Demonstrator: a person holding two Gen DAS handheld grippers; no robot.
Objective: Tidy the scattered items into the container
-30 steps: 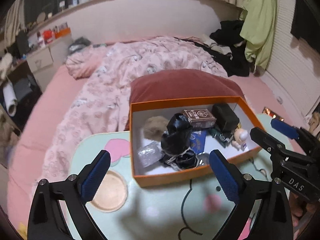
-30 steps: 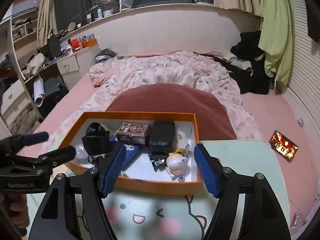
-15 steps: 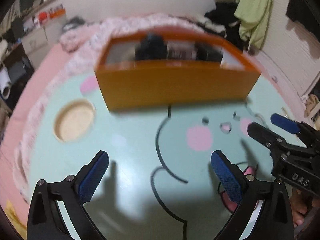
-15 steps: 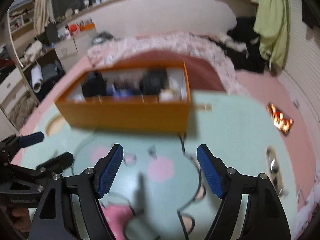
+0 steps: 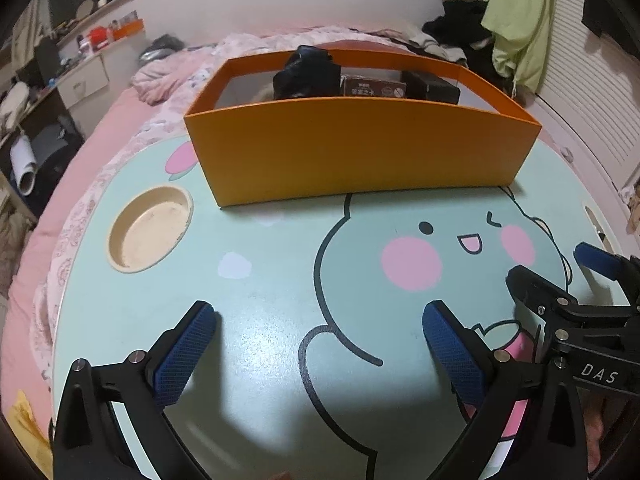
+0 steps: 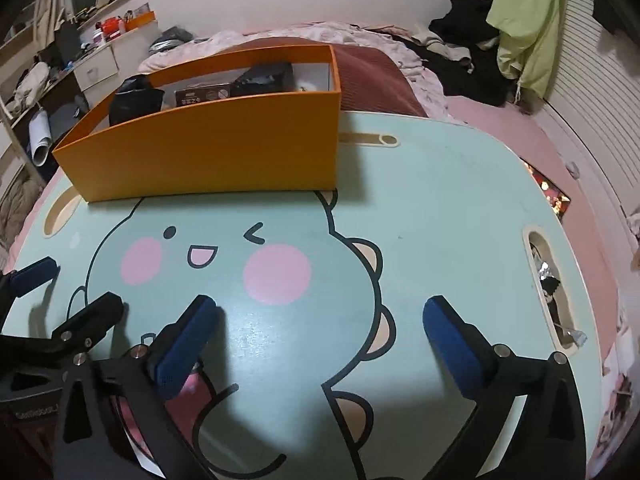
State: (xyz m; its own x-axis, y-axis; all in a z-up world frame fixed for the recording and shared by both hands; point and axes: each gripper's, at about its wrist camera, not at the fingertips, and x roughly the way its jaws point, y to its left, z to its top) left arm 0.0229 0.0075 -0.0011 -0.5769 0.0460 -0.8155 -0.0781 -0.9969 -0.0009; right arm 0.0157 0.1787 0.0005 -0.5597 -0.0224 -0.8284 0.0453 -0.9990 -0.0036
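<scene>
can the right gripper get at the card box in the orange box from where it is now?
Probably not straight ahead: the right gripper is open and low over the table, and the orange box has its near wall in front of the card box. It would need to go up and over.

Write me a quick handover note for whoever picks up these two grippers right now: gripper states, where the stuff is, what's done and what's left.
Left gripper: open, empty, low over the lap table.
Right gripper: jaws have just been opening, now wide, nothing between them, also low over the table.
Orange box stands at the table's far edge; inside are a black bag, a dark red card box and a black case.
Done: no loose items show on the tabletop in either view.
Left: probably nothing; check the side slot at the table's right edge, contents unclear.
</scene>
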